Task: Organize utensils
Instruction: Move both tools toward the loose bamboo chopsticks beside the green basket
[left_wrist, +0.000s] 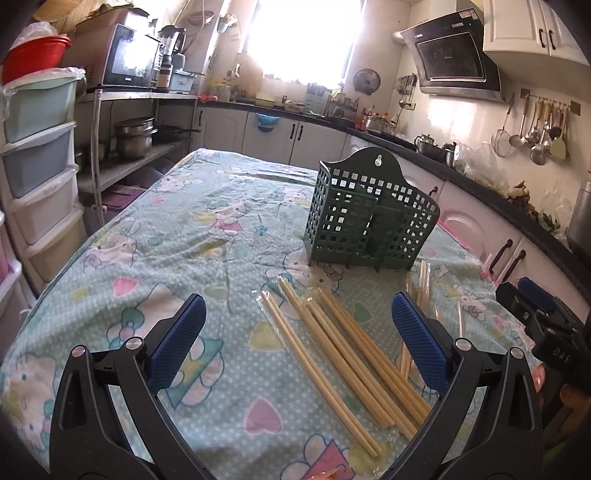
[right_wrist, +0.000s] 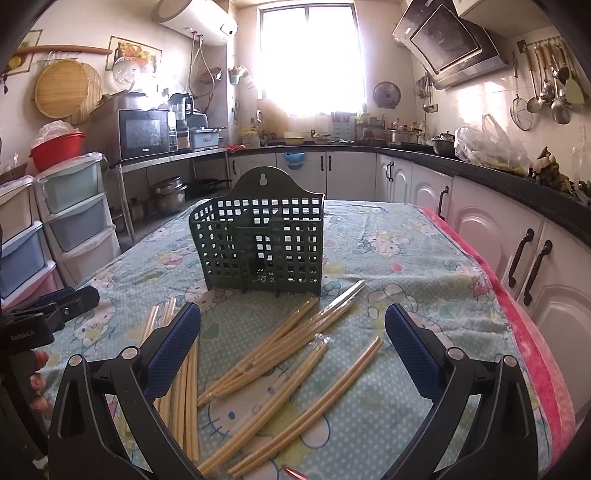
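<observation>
Hovering over the bench (left_wrist: 155, 236), left tongs (left_wrist: 297, 343) spread wide, nothing between the blue pads (left_wrist: 179, 339). Right tongs (right_wrist: 291, 347) also spread wide and empty, blue pads (right_wrist: 412, 350) clear of everything. Bench covered in a pale green cartoon-print cloth (right_wrist: 399, 258).

Green plastic utensil holder (left_wrist: 369, 218) stands upright mid-bench, grid walls, tall back panel with a hanging hole, inner dividers; compartments look empty as far as can be seen through the grid. Same holder (right_wrist: 264, 240) sits straight ahead in the right wrist view.

Bamboo chopsticks (left_wrist: 343, 350) lie flat on the cloth in front of the holder, loose bundle running diagonally, some in clear wrappers. A few more chopsticks (left_wrist: 424, 284) lie just beside the holder's base on the right. In the right wrist view, chopsticks (right_wrist: 280, 354) fan out between the tongs, another group (right_wrist: 184, 387) partly behind the left pad, one pair (right_wrist: 332, 391) apart toward the right.

Right tongs (left_wrist: 535, 314) visible at the edge of the left wrist view; left tongs (right_wrist: 48, 310) with the person's fingers (right_wrist: 38, 369) at the left edge of the right wrist view.
</observation>
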